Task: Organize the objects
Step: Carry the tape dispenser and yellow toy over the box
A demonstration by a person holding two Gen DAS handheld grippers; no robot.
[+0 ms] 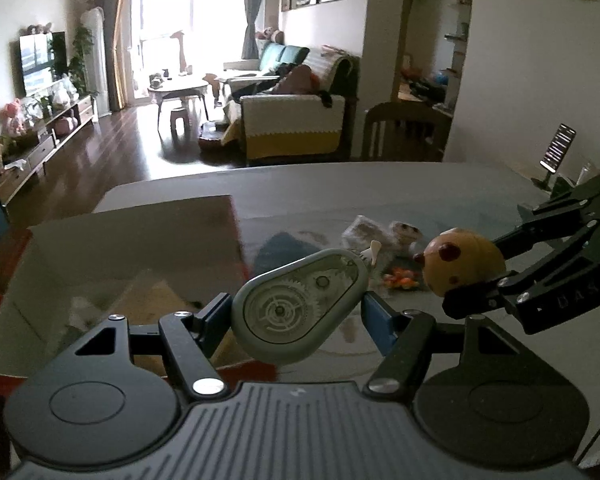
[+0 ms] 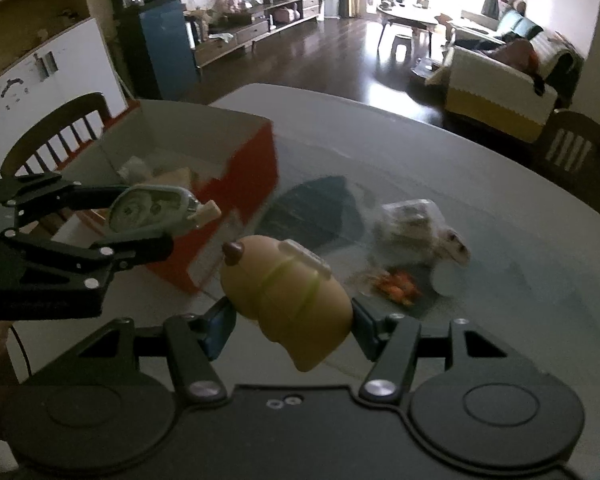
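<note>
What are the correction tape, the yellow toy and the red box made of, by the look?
Correction tape: hard plastic, grey-green shell with a clear window showing gears. Yellow toy: smooth matte body, probably soft vinyl or plastic; can't tell which. Red box: likely cardboard, thin flat walls, red outside, pale inside.

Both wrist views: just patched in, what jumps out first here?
Each gripper is loaded: the left gripper clamps a grey correction tape dispenser, the right gripper a tan toy figure. An open orange box sits at the table's left, and small leftover items lie scattered on the table right of it.
</note>
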